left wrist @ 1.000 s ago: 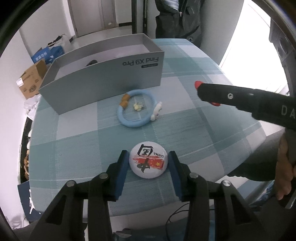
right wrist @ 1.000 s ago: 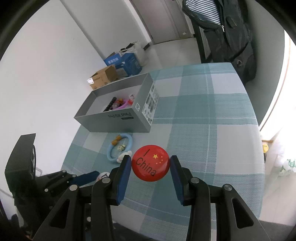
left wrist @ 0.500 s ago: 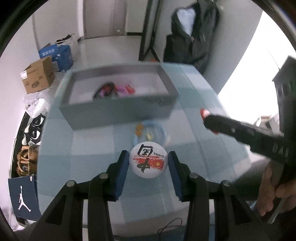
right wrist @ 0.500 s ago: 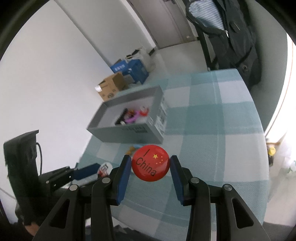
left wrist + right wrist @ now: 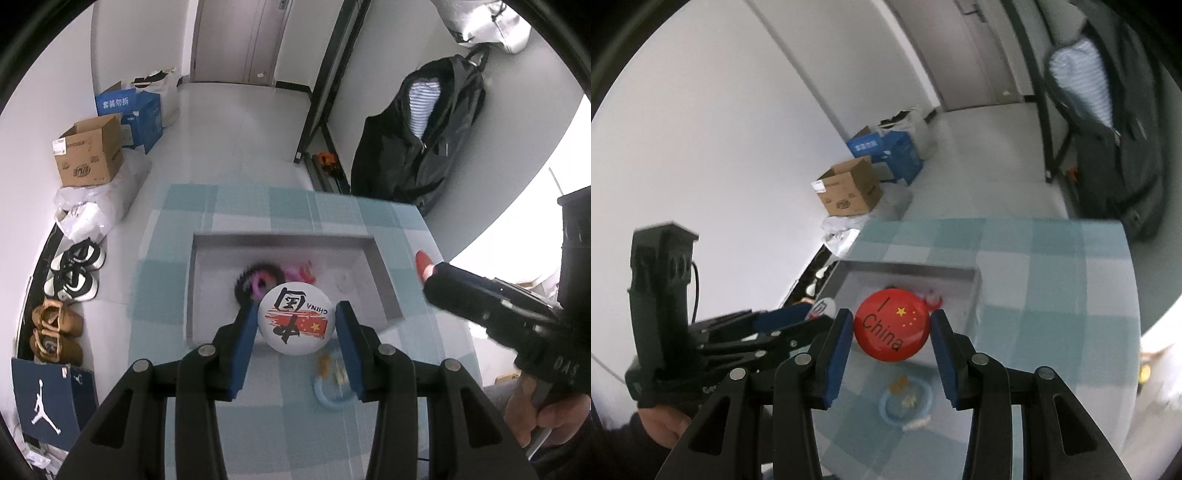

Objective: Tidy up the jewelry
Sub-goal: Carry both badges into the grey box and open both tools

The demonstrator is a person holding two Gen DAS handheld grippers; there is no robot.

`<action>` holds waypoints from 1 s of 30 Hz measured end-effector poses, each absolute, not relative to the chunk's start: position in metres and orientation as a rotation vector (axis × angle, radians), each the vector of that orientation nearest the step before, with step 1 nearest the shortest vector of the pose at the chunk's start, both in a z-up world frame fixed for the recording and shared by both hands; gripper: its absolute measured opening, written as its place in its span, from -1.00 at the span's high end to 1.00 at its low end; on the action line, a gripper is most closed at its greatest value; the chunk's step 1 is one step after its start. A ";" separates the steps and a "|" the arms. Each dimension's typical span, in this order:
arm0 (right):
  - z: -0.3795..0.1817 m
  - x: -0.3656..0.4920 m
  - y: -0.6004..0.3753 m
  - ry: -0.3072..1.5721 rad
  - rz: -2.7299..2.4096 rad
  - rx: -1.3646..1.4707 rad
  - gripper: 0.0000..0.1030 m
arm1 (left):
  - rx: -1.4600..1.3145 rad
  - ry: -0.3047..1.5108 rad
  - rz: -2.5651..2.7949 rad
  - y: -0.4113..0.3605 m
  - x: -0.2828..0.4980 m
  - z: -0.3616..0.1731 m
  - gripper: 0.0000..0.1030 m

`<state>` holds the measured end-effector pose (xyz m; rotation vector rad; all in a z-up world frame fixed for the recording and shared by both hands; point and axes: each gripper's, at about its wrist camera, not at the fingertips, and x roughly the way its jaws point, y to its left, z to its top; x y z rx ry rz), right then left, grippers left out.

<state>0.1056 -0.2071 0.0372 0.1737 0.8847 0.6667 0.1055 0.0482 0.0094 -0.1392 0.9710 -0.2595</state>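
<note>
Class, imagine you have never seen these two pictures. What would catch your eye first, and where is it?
The red badge, clamped in the right tool, fills the middle of the right wrist view, above the grey box. The white badge sits likewise in the left tool, over the same box on the checked tablecloth. A blue ring lies on the cloth beside the box.

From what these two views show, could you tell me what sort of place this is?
Probably a room in a home or small office: shoes lined up along the wall, a coat hanging by the doorway, cardboard boxes on the floor, and a table under a checked cloth.
</note>
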 end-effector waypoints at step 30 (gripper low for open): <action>-0.006 0.178 -0.177 1.073 0.700 0.128 0.19 | -0.205 1.108 -0.299 0.057 0.159 -0.025 0.27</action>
